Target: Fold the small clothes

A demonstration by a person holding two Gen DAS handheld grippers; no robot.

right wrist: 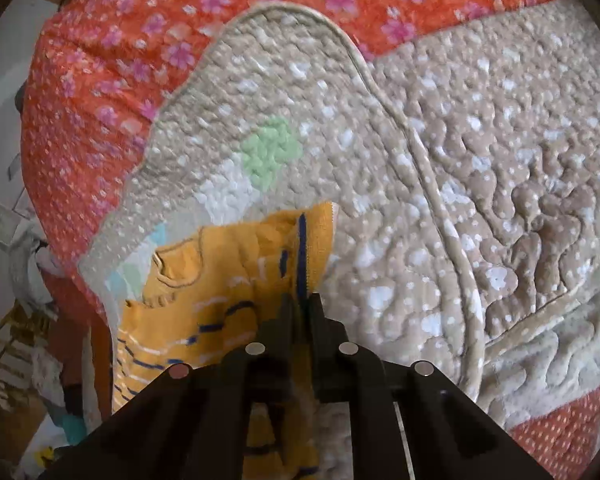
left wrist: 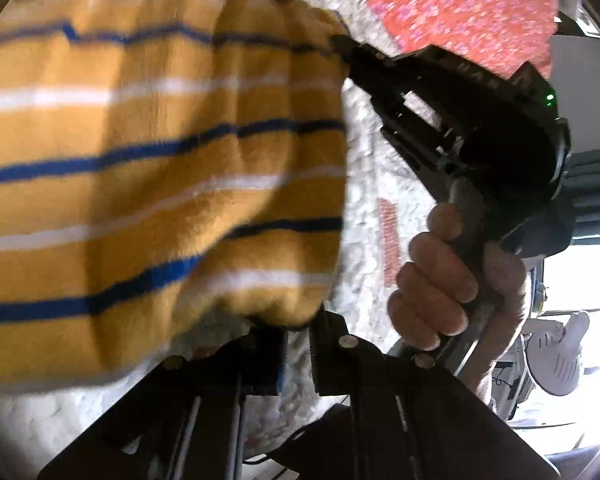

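A mustard-yellow knitted garment (left wrist: pixel 140 168) with blue and white stripes fills the left of the left wrist view, lifted off the bed. My left gripper (left wrist: pixel 298 334) is shut on its lower edge. The right gripper (left wrist: pixel 340 42), held by a hand (left wrist: pixel 436 284), pinches the garment's upper right corner. In the right wrist view the same garment (right wrist: pixel 220 276) hangs down to the left, and my right gripper (right wrist: pixel 301 304) is shut on its striped edge. The fabric hides both grippers' fingertips.
A beige quilted blanket (right wrist: pixel 440 160) with white spots lies under the garment, on an orange floral bedspread (right wrist: pixel 112 60). Clutter sits beyond the bed's left edge (right wrist: pixel 32 264). A white object (left wrist: pixel 560 352) stands past the bed at the right of the left wrist view.
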